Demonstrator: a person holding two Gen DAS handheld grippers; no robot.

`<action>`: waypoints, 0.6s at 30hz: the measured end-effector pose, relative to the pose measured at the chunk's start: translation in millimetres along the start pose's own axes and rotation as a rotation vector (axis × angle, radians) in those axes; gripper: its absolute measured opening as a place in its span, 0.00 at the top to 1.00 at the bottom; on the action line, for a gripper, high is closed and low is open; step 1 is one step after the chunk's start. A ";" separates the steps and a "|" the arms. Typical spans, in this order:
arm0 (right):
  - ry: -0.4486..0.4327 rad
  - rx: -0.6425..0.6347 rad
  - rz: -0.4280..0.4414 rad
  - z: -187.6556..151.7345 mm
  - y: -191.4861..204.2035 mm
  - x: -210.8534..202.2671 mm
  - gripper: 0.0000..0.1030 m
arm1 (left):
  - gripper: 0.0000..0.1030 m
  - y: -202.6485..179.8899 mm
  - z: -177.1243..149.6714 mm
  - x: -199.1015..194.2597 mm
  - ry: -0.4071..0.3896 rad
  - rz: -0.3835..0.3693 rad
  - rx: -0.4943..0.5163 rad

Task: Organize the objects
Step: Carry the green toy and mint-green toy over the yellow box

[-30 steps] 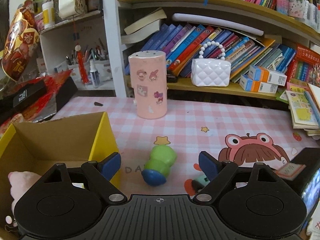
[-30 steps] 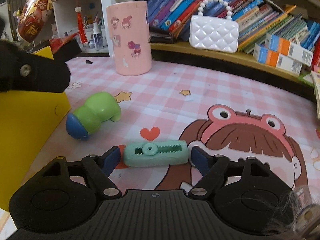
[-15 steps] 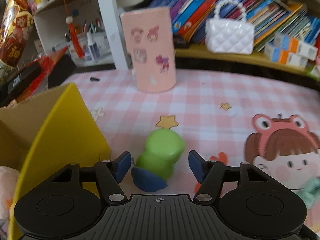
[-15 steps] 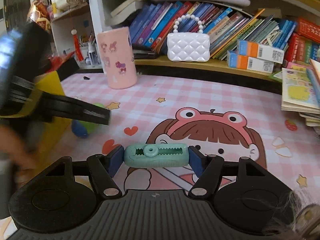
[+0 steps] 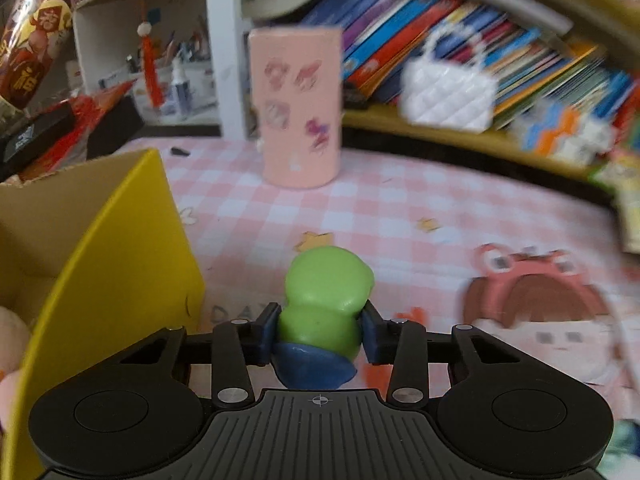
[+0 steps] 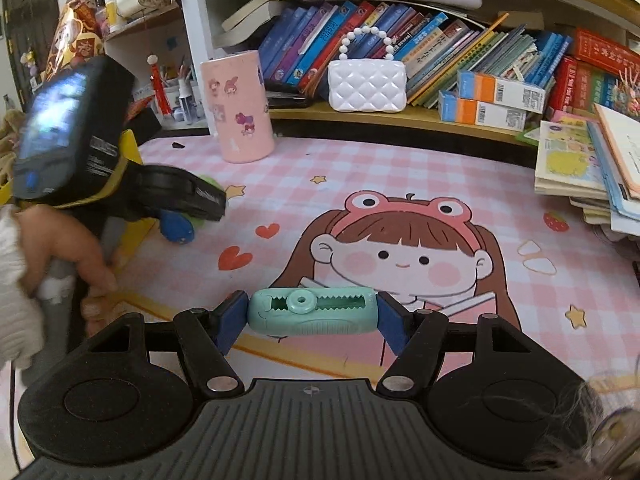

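My left gripper (image 5: 320, 334) is shut on a green toy with a blue base (image 5: 324, 300), low over the pink checked mat, just right of the yellow cardboard box (image 5: 120, 264). In the right wrist view the left gripper (image 6: 188, 200) shows at the left, with the toy's blue base (image 6: 176, 230) under it. My right gripper (image 6: 312, 316) is shut on a mint-green correction-tape case (image 6: 312, 310) and holds it above the cartoon girl print on the mat.
A pink cylinder holder (image 5: 298, 108) stands at the back of the mat (image 6: 360, 168). A white quilted purse (image 6: 366, 84) sits on the bookshelf ledge among books. A stack of booklets (image 6: 588, 164) lies at the right. A pink plush (image 5: 10, 344) lies in the box.
My left gripper moved forward around the green toy and closed on it. My right gripper lifted the mint-green case up and back from the mat.
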State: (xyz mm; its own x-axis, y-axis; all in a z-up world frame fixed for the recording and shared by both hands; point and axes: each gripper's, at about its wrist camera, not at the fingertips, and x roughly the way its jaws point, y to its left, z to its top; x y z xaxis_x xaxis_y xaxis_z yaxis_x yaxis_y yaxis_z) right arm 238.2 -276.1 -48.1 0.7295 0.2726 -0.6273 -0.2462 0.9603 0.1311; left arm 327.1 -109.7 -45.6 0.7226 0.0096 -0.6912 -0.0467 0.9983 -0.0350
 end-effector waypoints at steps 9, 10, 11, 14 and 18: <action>0.003 0.003 -0.023 -17.3 31.9 -33.3 0.36 | 0.62 22.3 -49.0 -97.8 -0.053 -0.160 0.038; 0.010 -0.002 -0.027 -20.9 36.1 -37.7 0.36 | 0.62 27.8 -56.7 -106.4 -0.051 -0.166 0.038; 0.015 -0.005 -0.030 -24.1 40.0 -41.5 0.36 | 0.62 33.0 -62.8 -113.5 -0.047 -0.171 0.038; 0.033 -0.019 -0.028 -34.5 52.8 -52.3 0.36 | 0.62 52.0 -82.8 -132.4 -0.023 -0.177 0.034; 0.053 -0.041 -0.027 -44.2 71.5 -58.6 0.36 | 0.62 74.9 -106.7 -143.0 0.023 -0.153 -0.002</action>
State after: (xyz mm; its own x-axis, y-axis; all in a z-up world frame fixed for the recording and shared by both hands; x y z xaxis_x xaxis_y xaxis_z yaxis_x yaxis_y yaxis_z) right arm 149.6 -226.0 -35.9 0.7019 0.2420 -0.6699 -0.2534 0.9638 0.0826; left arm 146.7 -42.4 -26.4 0.7054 -0.1440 -0.6941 0.0614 0.9879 -0.1425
